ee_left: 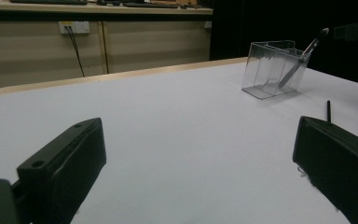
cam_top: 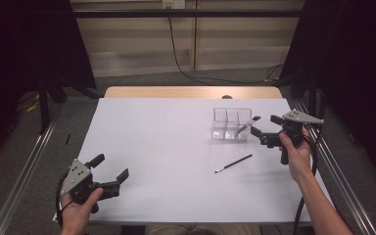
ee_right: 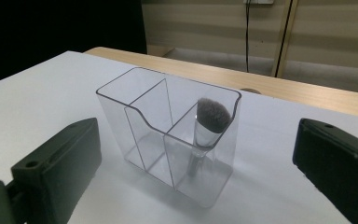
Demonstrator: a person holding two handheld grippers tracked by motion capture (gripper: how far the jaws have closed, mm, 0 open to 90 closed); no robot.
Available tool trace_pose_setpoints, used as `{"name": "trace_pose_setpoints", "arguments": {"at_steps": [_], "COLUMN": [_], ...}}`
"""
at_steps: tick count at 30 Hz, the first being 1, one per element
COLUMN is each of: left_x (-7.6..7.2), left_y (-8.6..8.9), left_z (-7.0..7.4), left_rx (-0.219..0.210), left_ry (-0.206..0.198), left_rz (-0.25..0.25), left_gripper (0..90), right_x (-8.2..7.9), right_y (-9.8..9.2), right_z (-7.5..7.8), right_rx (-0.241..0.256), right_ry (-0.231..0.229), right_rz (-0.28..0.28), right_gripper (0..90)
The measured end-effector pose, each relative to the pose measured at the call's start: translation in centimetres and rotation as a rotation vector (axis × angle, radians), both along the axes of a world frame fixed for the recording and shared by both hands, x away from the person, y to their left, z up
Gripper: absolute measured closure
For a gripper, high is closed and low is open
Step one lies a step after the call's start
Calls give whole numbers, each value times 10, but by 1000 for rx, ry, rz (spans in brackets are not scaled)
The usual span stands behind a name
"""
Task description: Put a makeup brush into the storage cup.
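A clear plastic organiser point(cam_top: 231, 124) with several compartments stands right of the table's middle. A fluffy make-up brush point(ee_right: 206, 127) leans head-up in its right compartment; the same brush point(ee_left: 303, 57) and organiser point(ee_left: 272, 69) appear far off in the left gripper view. A thin black brush point(cam_top: 233, 164) lies flat on the white table in front of the organiser. My right gripper point(cam_top: 264, 128) hovers open just right of the organiser point(ee_right: 168, 133), jaws pointing at it with nothing between them. My left gripper point(cam_top: 110, 168) is open and holds nothing near the front left corner.
A white sheet point(cam_top: 166, 147) covers the table, with a wooden strip point(cam_top: 191, 92) bare along the far edge. Metal rails point(cam_top: 24, 171) run along both sides. A black cable point(cam_top: 181, 58) trails across the floor behind the table.
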State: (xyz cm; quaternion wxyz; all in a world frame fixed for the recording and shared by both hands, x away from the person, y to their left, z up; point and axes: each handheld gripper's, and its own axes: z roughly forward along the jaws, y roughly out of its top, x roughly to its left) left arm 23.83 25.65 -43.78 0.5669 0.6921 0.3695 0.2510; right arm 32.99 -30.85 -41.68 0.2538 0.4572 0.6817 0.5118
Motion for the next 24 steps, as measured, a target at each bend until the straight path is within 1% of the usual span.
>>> {"name": "trace_pose_setpoints", "arguments": {"at_steps": [2, 4, 5, 9, 12, 13, 16, 19, 21, 24], "left_x": [0, -1, 0, -2, -3, -3, -3, -2, -2, -2], "left_y": [-1, -1, -1, 2, 3, 3, 4, 5, 6, 7], "left_z": [0, 0, 0, 1, 1, 1, 0, 0, 0, -1], "left_rx": [-15, -16, -15, -17, -27, -22, -21, -15, -18, -18], "left_ry": [2, 1, -2, -2, 2, 3, 4, 2, 4, 8], "left_rz": [-8, -4, -4, -1, 10, 11, 15, 17, 22, 22], "left_gripper": [26, 26, 26, 26, 26, 26, 26, 26, 26, 26], "right_x": [-5, -10, -12, -24, -32, -35, -42, -50, -54, -62], "right_y": [0, 1, 1, 2, 4, 5, 8, 10, 11, 13], "right_z": [-1, -3, -4, -8, -9, -9, -9, -12, -13, -14], "right_rx": [0, 5, 4, -6, 5, 6, 7, -4, -9, -3], "right_ry": [-16, -10, 1, -18, -9, -8, -27, -22, -22, -27], "right_rz": [-4, 5, 8, 4, 11, 12, 11, 22, 19, 16], "right_gripper": [9, 10, 10, 14, 12, 13, 17, 17, 19, 19]}}
